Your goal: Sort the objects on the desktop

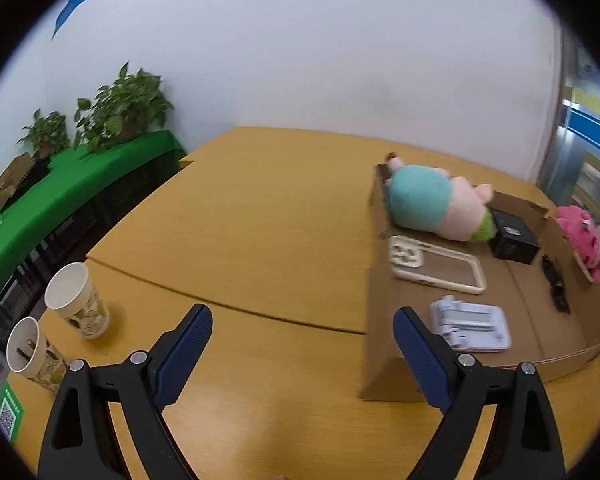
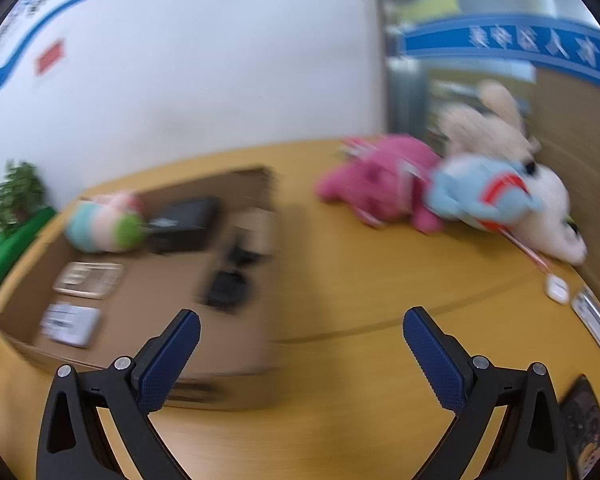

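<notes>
Left gripper (image 1: 302, 330) and right gripper (image 2: 301, 334): jaws wide, empty. Cardboard tray (image 1: 380, 320) at right holds pig plush (image 1: 432, 202). Two paper cups (image 1: 76, 300) stand lower left.

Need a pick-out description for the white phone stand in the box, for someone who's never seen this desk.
On the wooden table lies a shallow open cardboard box holding a teal-and-pink plush pig at its far end. Coming nearer from the pig you pass a clear phone case with a cream rim, then the white plastic phone stand, nearest the camera. Unlike the case, it is opaque and ridged.
</notes>
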`<state>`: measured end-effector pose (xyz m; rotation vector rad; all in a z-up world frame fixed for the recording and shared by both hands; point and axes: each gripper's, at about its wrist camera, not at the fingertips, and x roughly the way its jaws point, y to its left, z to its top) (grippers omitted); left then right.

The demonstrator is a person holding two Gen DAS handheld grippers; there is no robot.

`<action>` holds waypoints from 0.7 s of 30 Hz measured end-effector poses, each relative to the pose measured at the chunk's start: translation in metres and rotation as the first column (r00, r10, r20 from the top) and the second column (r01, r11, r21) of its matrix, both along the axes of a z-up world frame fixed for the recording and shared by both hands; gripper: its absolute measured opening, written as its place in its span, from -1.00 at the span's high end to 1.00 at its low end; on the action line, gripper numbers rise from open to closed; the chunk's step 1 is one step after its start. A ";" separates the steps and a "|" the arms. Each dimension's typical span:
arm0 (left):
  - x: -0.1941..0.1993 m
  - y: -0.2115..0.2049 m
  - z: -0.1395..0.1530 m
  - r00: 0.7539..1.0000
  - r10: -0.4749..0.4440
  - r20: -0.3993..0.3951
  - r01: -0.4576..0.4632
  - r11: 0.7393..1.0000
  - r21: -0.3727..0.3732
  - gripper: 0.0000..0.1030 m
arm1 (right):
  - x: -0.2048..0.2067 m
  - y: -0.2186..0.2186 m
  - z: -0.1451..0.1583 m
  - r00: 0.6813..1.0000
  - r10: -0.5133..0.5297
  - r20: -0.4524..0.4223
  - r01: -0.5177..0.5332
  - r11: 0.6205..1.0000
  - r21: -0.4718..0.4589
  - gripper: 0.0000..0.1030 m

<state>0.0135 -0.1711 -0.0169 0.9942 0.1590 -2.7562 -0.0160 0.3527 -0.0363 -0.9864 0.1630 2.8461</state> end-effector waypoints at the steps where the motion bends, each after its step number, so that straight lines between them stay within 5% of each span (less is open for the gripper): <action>1: -0.004 -0.013 -0.011 0.999 0.030 0.027 -0.029 0.999 -0.022 -0.79 | -0.005 0.020 -0.013 0.999 -0.025 0.041 0.025 1.000 0.008 -1.00; 5: -0.023 -0.044 -0.055 0.989 0.066 0.134 -0.062 0.997 -0.037 -0.79 | -0.021 0.086 -0.062 0.980 -0.092 0.178 0.089 0.996 0.020 -1.00; 10: -0.041 -0.051 -0.093 0.972 0.054 0.227 -0.043 0.998 -0.052 -0.83 | -0.033 0.114 -0.073 0.973 -0.079 0.217 0.080 0.997 0.008 -1.00; 12: -0.041 -0.051 -0.092 0.975 0.043 0.220 -0.034 0.998 -0.043 -1.00 | -0.041 0.120 -0.081 0.960 -0.088 0.266 0.085 0.996 0.022 -1.00; 21: -0.050 -0.059 -0.101 0.974 -0.001 0.228 -0.007 0.999 0.031 -1.00 | -0.043 0.134 -0.084 0.954 -0.114 0.276 0.114 0.993 0.016 -1.00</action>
